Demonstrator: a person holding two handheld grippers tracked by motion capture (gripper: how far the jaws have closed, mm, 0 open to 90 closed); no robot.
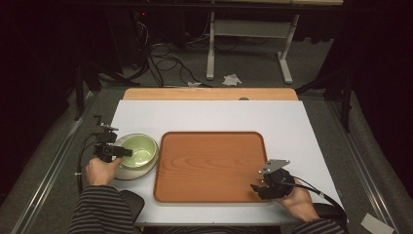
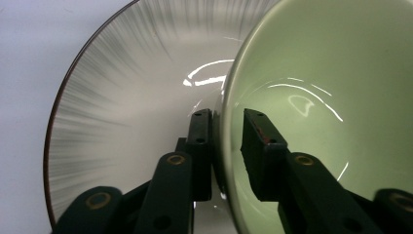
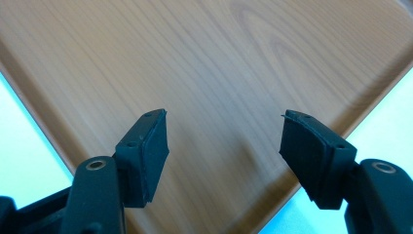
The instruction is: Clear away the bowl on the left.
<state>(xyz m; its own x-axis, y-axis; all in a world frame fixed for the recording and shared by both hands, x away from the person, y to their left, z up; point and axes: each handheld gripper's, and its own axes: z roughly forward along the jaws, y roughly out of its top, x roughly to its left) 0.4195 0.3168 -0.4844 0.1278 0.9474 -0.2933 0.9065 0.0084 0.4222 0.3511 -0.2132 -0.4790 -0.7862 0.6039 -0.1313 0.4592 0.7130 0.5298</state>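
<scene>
Near the left edge of the white table (image 1: 214,114), a pale green bowl (image 1: 142,148) sits on a grey streaked plate (image 1: 127,173), and the left gripper (image 1: 125,152) straddles the bowl's near-left rim, one jaw inside the bowl and the other outside against its wall, the two drawn in close on the rim, though the left gripper view leaves a thin gap by the inner pad, so a firm clamp cannot be told. Just right of the bowl, a wooden tray (image 1: 210,165) lies at the table's middle toward the front edge. At the tray's front right corner, the right gripper (image 1: 257,187) hangs with its jaws spread wide and nothing between them.
</scene>
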